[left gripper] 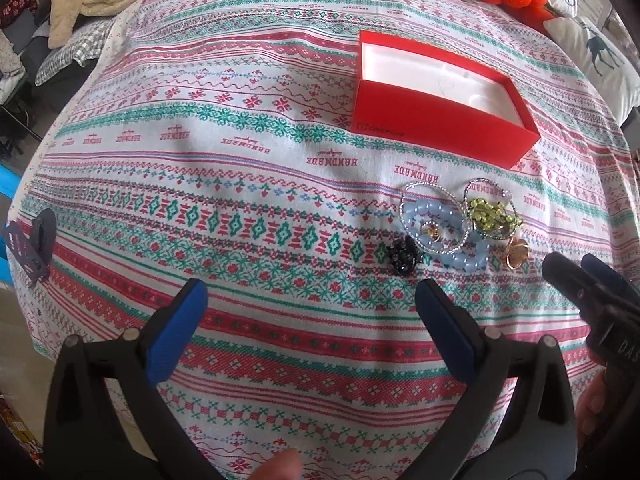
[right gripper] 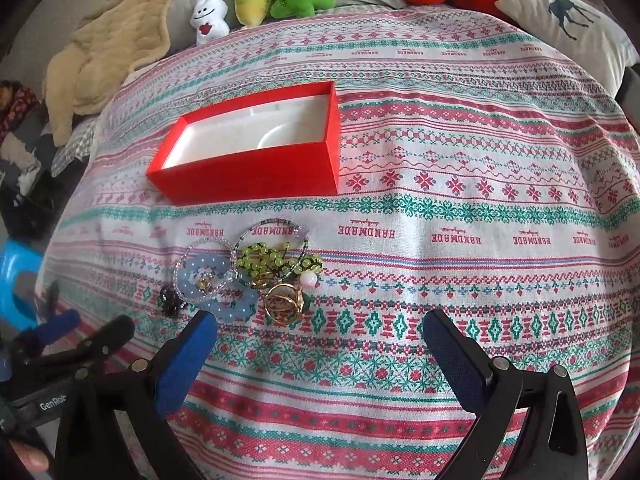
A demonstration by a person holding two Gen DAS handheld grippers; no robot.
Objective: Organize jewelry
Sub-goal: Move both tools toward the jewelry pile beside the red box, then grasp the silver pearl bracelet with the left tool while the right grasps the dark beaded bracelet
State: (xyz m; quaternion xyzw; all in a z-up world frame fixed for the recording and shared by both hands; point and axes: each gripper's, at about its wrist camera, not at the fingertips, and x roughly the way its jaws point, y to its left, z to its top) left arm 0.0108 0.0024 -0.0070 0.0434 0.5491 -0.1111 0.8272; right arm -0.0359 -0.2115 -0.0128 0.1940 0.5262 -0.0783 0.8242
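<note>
Red box (right gripper: 256, 172) empty beyond the jewelry pile (right gripper: 248, 280), 2 grippers, left (left gripper: 312, 320) and right (right gripper: 320, 356), released, nothing picked: next, probably closing on the gold ring (right gripper: 284, 302).

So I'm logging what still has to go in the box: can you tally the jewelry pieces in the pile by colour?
Pale blue bead bracelets: 2
Clear or silvery beaded hoops: 2
Green bead piece: 1
Gold rings: 2, as far as I can tell
Black piece: 1
Total: about 8; the pile overlaps. The red box holds none.
</note>
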